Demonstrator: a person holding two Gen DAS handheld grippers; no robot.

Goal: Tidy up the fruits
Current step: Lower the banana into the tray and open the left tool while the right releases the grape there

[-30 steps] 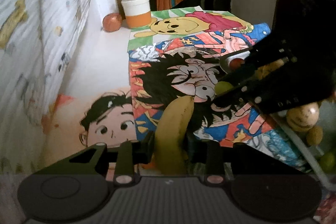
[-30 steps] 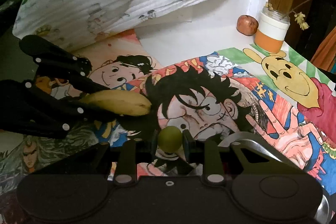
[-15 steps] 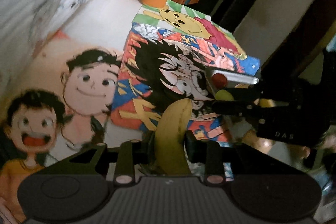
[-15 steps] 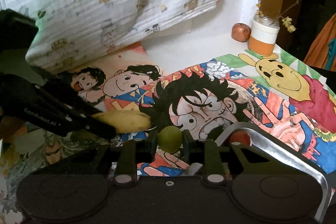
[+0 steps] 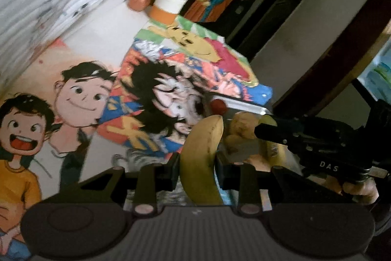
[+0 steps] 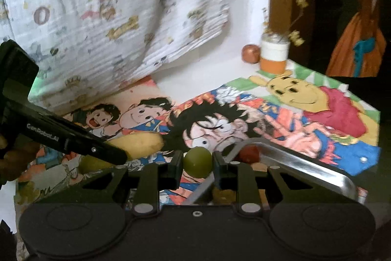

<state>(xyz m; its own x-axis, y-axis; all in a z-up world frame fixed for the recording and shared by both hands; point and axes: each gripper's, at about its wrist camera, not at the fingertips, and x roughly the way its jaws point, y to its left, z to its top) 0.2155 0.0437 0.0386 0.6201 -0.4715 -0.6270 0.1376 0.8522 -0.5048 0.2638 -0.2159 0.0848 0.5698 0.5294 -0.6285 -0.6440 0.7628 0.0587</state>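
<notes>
A yellow banana (image 5: 202, 155) stands lengthwise between the pads of my left gripper (image 5: 197, 171), which is shut on it. My right gripper (image 6: 198, 169) is shut on a small round green fruit (image 6: 197, 161). Each gripper shows in the other's view: the right gripper (image 5: 266, 125) at the right with a green sliver at its tip, the left gripper (image 6: 119, 155) at the left with the banana (image 6: 141, 144) sticking out. A metal tray (image 6: 293, 158) lies just beyond both, holding a small red fruit (image 5: 218, 106) and some brownish fruits (image 5: 240, 125).
Cartoon drawings (image 6: 244, 124) cover the tabletop. A white and orange jar (image 6: 273, 55) and a reddish round fruit (image 6: 250, 53) stand at the far corner. A printed cloth (image 6: 122, 16) hangs along the back wall. A hand (image 5: 359, 187) grips the right tool.
Both grippers have risen and drawn back with their fruits still held. The left view has rolled, so the table now runs slanted. More of the metal tray shows under the right gripper.
</notes>
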